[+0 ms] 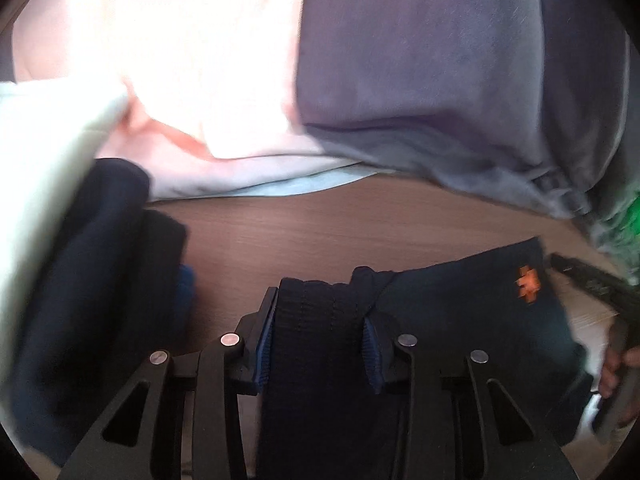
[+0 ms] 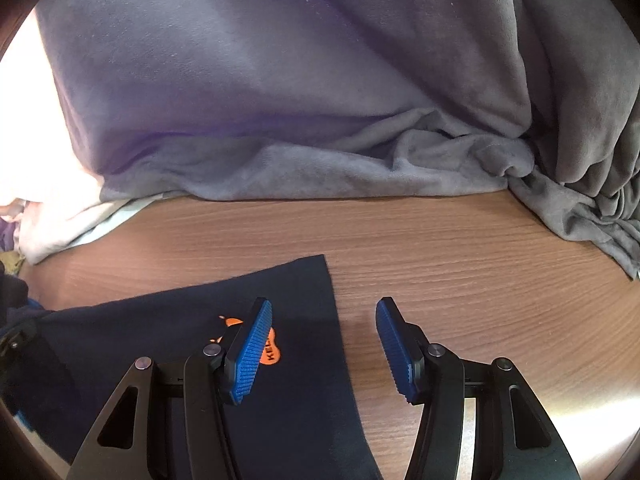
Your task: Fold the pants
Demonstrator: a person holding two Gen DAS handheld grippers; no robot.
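Observation:
The pants (image 1: 472, 312) are dark navy with a small orange logo (image 1: 528, 283) and lie on the wooden table (image 1: 320, 228). My left gripper (image 1: 320, 344) is shut on a thick bunched band of the pants between its blue pads. In the right wrist view the pants (image 2: 180, 344) lie flat at the lower left, with the orange logo (image 2: 268, 344) partly behind one finger. My right gripper (image 2: 324, 344) is open and empty, low over the pants' right edge, one fingertip over the cloth and the other over bare wood.
A large grey garment (image 2: 300, 100) is piled along the back of the table. A pale pink cloth (image 1: 180, 80) lies at the back left. More dark clothing (image 1: 92, 280) and a white cloth (image 1: 40, 160) sit at the left. Bare table (image 2: 480, 280) shows at the right.

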